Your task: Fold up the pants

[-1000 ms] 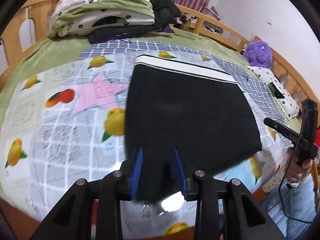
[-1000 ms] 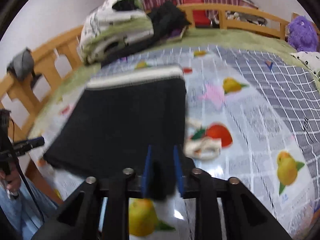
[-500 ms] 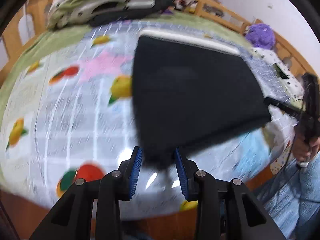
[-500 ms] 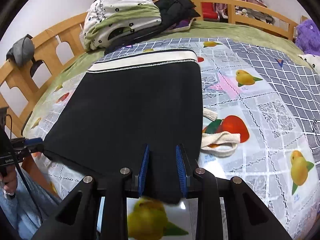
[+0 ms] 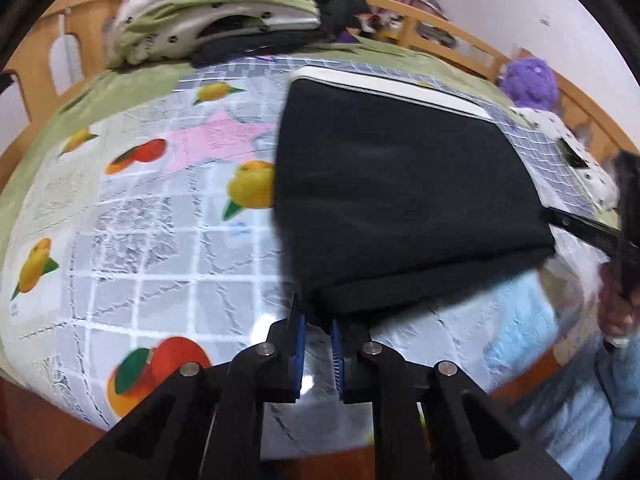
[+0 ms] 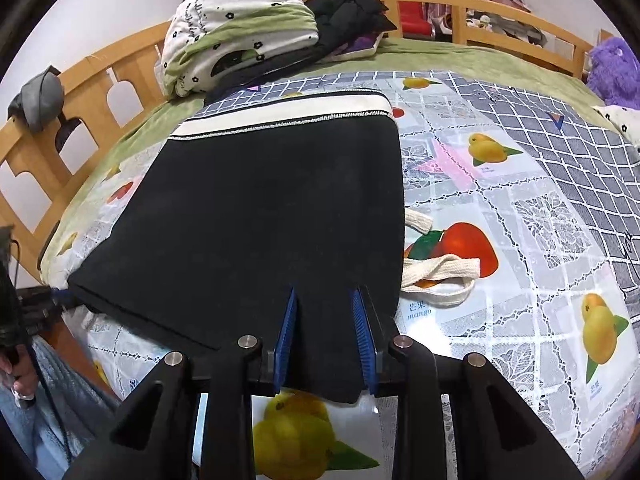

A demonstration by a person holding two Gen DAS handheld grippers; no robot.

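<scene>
The black pants [image 5: 400, 196] lie folded flat on the bed, with a white waistband [image 5: 384, 86] at the far end. In the right wrist view the pants [image 6: 260, 216] fill the middle, waistband [image 6: 288, 114] at the far end. My left gripper [image 5: 318, 346] sits just behind the pants' near corner, jaws narrowly apart, no cloth between them. My right gripper [image 6: 325, 338] is open, its blue pads either side of the near fold edge, which lies between them. A white drawstring [image 6: 436, 276] trails out to the right.
The bed has a fruit-print cover [image 6: 520, 240]. Folded bedding and dark clothes [image 6: 248, 24] are piled at the far end by the wooden rail [image 6: 100, 76]. A purple plush toy [image 6: 616, 70] sits far right. The person's legs [image 5: 580, 420] stand at the bed edge.
The left gripper has let go of the pants' corner and drawn back off it. The right gripper's jaws have opened wider around the fold edge. The pants have settled flat.
</scene>
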